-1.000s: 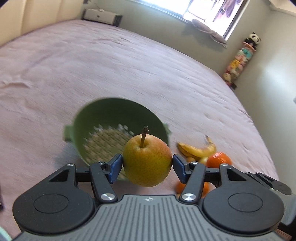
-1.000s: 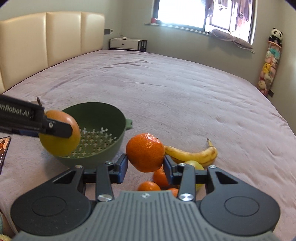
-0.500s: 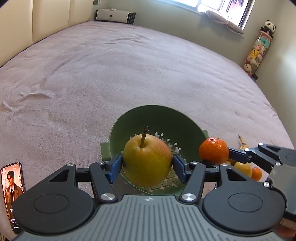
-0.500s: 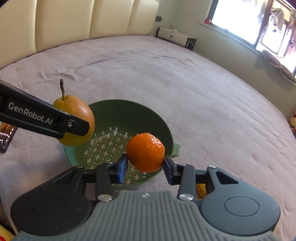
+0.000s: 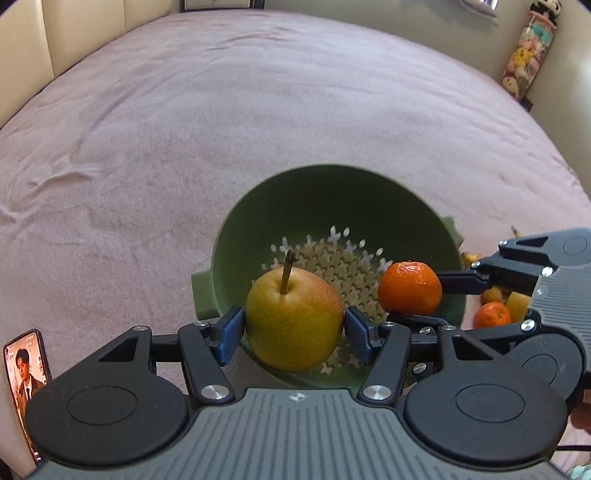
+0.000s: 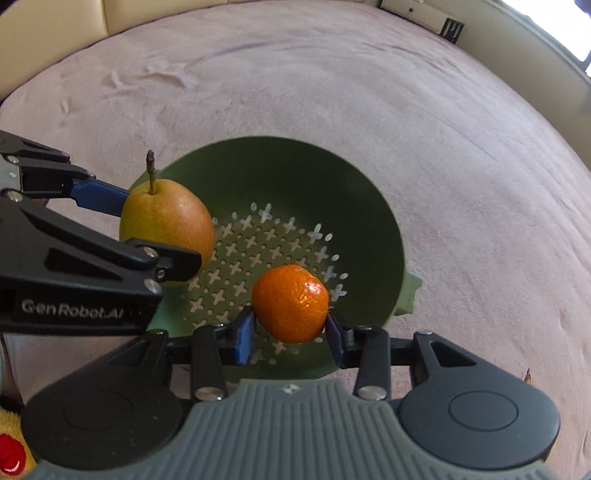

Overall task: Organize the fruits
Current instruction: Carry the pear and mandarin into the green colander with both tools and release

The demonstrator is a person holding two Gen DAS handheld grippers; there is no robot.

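My left gripper (image 5: 294, 325) is shut on a yellow-red pear (image 5: 293, 317) with its stem up, held over the near part of the green colander (image 5: 332, 192). Beside it, my right gripper (image 6: 290, 325) is shut on a mandarin (image 6: 290, 302) above the colander's perforated floor (image 6: 258, 240). In the right wrist view the pear (image 6: 168, 221) hangs over the colander's left side in the left gripper (image 6: 162, 232). The left wrist view shows the mandarin (image 5: 409, 288) at the colander's right edge. The colander bowl holds no fruit.
The colander sits on a wide pink bedspread (image 5: 221, 110). More fruit lies right of it: a small mandarin (image 5: 492, 315) and yellow pieces (image 5: 517, 304). A phone (image 5: 26, 369) lies at the near left. A beige headboard (image 5: 74, 29) and plush toys (image 5: 528, 48) stand beyond.
Both grippers moved in over the colander and tilted further down, each still holding its fruit. The mandarin came from the fruit pile on the right to above the bowl.
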